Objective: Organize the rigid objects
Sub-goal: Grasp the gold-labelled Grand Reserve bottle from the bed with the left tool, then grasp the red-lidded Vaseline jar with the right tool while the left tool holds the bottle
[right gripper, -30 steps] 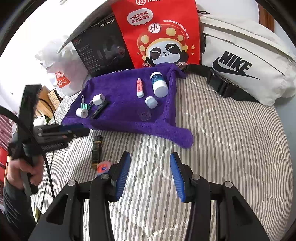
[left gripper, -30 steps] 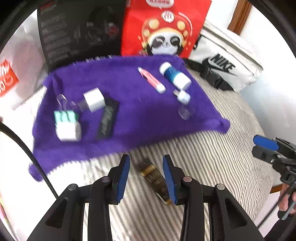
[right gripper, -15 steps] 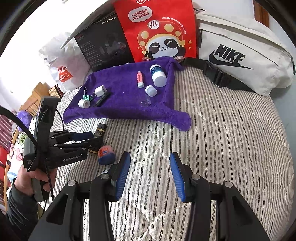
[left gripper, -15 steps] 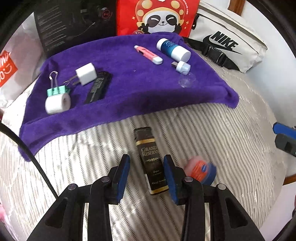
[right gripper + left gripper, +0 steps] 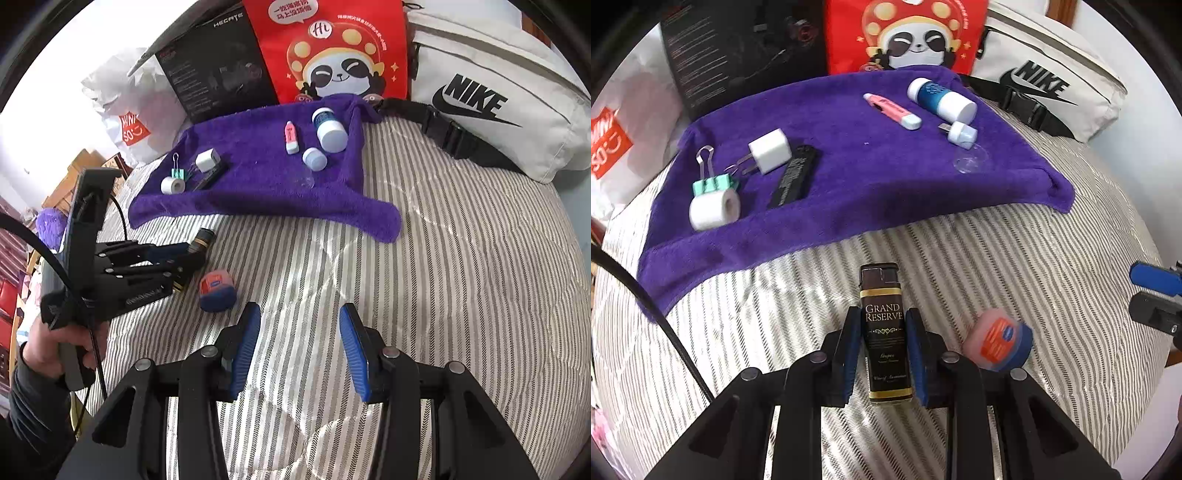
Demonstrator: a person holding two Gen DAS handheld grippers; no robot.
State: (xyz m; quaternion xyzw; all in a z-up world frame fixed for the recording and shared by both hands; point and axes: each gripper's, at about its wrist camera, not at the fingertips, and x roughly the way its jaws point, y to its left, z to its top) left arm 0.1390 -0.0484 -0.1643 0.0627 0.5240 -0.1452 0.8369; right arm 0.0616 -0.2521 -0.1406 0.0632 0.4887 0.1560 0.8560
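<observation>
Clamping the dark "Grand Reserve" lighter point(image 5: 885, 332) between its blue pads, the left gripper point(image 5: 884, 354) has its jaws pressed against both long sides of it; the lighter lies flat on the striped bed cover point(image 5: 1015, 258), just short of the purple towel point(image 5: 868, 177). From the right wrist view most of the lighter is hidden behind the left gripper point(image 5: 177, 264), with only its gold-banded end point(image 5: 204, 239) poking out. The small print low on its label is too fine to read. Just beside it, to the right, sits a small jar with an orange and blue lid point(image 5: 997, 345), blurred at its edges. The right gripper point(image 5: 301, 347) hangs over bare bed cover with its jaws partly apart and nothing between them; in the left wrist view only its blue tip point(image 5: 1152, 277) shows at the frame's edge.

On the towel lie a roll of white tape point(image 5: 714, 210), a green binder clip point(image 5: 711, 177), a white charger plug point(image 5: 770, 150), a black bar point(image 5: 792, 177), a pink marker point(image 5: 892, 110), a blue and white bottle point(image 5: 942, 99) and a small white cap point(image 5: 962, 133); a clear disc point(image 5: 969, 160) is barely visible. Behind stand a black box point(image 5: 218, 62), a red panda bag point(image 5: 328, 51) and a white Nike pouch point(image 5: 491, 85), cut off at the right.
</observation>
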